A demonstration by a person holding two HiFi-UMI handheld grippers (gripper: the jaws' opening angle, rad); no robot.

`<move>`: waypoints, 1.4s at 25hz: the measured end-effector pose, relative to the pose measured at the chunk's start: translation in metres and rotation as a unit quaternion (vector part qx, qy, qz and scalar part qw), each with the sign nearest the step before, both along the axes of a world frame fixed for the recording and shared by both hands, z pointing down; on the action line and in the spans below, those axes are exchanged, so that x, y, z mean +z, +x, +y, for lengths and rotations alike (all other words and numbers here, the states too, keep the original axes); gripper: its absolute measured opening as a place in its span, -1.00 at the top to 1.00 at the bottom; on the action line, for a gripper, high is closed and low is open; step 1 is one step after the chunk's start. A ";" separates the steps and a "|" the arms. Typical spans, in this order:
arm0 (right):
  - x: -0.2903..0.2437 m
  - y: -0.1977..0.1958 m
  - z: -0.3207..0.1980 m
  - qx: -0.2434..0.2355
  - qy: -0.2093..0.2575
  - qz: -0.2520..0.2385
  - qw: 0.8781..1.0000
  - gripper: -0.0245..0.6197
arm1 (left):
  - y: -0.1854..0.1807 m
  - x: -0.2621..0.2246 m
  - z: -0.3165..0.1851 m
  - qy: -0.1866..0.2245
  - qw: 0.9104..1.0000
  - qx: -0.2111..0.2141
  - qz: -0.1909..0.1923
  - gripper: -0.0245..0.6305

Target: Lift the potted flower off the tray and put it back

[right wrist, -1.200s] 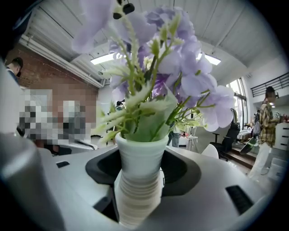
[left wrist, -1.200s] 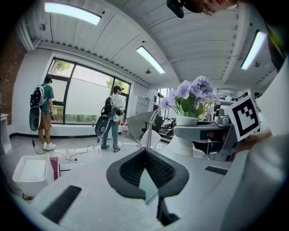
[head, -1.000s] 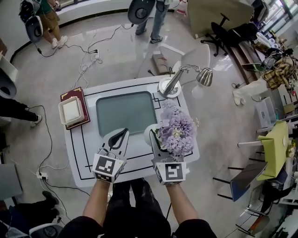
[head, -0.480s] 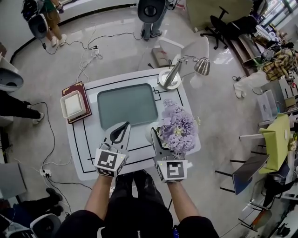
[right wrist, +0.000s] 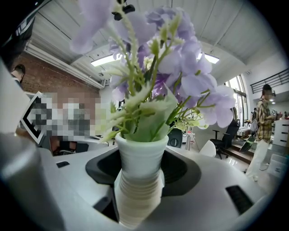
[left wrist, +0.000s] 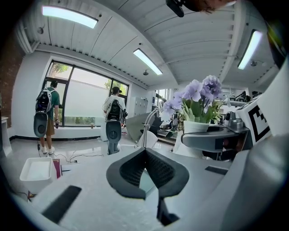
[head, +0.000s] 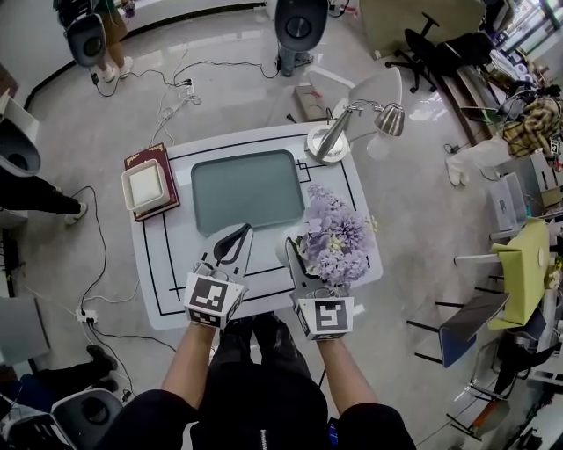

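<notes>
R gripper (right wrist: 141,169) clamping potted flower (right wrist: 151,108), L gripper (left wrist: 145,153) closed, empty

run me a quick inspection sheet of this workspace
surface: white table marked with black lines
job's things: potted flower off the grey-green tray, to the right of it
clutter: desk lamp; white dish on a dark red book
grippers: right gripper closed on the potted flower; left gripper shut, nothing in it
cables: loose cables on the floor, power strip left of the table
surroundings: people standing, office chair
</notes>
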State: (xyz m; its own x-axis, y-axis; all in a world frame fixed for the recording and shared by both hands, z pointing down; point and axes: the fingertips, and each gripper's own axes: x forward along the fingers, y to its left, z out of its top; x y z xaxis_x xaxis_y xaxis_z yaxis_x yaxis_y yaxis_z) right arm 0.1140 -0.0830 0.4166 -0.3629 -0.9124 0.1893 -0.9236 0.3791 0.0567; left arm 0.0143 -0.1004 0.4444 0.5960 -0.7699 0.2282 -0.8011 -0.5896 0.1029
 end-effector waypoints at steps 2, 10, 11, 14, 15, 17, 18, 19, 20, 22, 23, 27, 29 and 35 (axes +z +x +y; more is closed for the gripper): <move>-0.001 -0.002 0.002 -0.002 0.000 -0.001 1.000 0.16 | -0.003 -0.001 0.002 0.000 1.000 -0.002 -0.001 0.91; -0.003 -0.014 0.003 -0.014 -0.001 -0.002 1.000 0.16 | -0.012 -0.006 0.004 0.001 1.000 -0.010 -0.006 0.91; -0.003 -0.015 0.003 -0.015 -0.001 -0.002 1.000 0.16 | -0.012 -0.005 0.005 0.001 1.000 -0.009 -0.006 0.91; -0.003 -0.018 0.003 -0.017 -0.001 -0.005 1.000 0.16 | -0.013 -0.004 0.006 0.001 1.000 -0.005 -0.010 0.91; -0.002 -0.019 0.004 -0.016 -0.002 -0.006 1.000 0.16 | -0.013 -0.003 0.007 0.001 1.000 -0.004 -0.011 0.91; -0.002 -0.021 0.004 -0.019 -0.003 -0.004 1.000 0.16 | -0.013 -0.002 0.008 -0.001 1.000 -0.002 -0.010 0.91; -0.002 -0.022 0.004 -0.021 -0.002 -0.003 1.000 0.16 | -0.014 -0.002 0.008 -0.002 1.000 -0.003 -0.009 0.91; -0.002 -0.023 0.005 -0.023 -0.002 -0.002 1.000 0.16 | -0.015 -0.001 0.009 -0.003 1.000 -0.003 -0.008 0.91; -0.001 -0.024 0.005 -0.024 -0.003 -0.001 1.000 0.16 | -0.016 -0.001 0.009 -0.003 1.000 -0.003 -0.007 0.91; 0.000 -0.025 0.005 -0.024 -0.003 -0.002 1.000 0.16 | -0.016 0.000 0.011 -0.003 1.000 0.000 -0.007 0.91; 0.001 -0.025 0.005 -0.023 -0.004 -0.003 1.000 0.16 | -0.017 0.001 0.012 -0.003 1.000 0.000 -0.008 0.91; 0.003 -0.027 0.005 -0.025 -0.007 -0.004 1.000 0.16 | -0.019 0.003 0.012 -0.004 1.000 -0.002 -0.009 0.91; 0.005 -0.028 0.004 -0.025 -0.008 -0.005 1.000 0.16 | -0.020 0.005 0.011 -0.006 1.000 -0.003 -0.008 0.91; 0.007 -0.032 0.002 -0.027 -0.012 -0.008 1.000 0.16 | -0.028 0.009 0.011 -0.014 1.000 -0.012 -0.011 0.91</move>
State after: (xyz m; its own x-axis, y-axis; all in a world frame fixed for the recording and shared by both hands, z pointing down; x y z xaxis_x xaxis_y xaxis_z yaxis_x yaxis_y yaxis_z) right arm 0.0824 -0.0810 0.4240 -0.4145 -0.8867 0.2047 -0.9026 0.4293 0.0320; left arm -0.0133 -0.0896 0.4537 0.5714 -0.7775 0.2627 -0.8177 -0.5665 0.1021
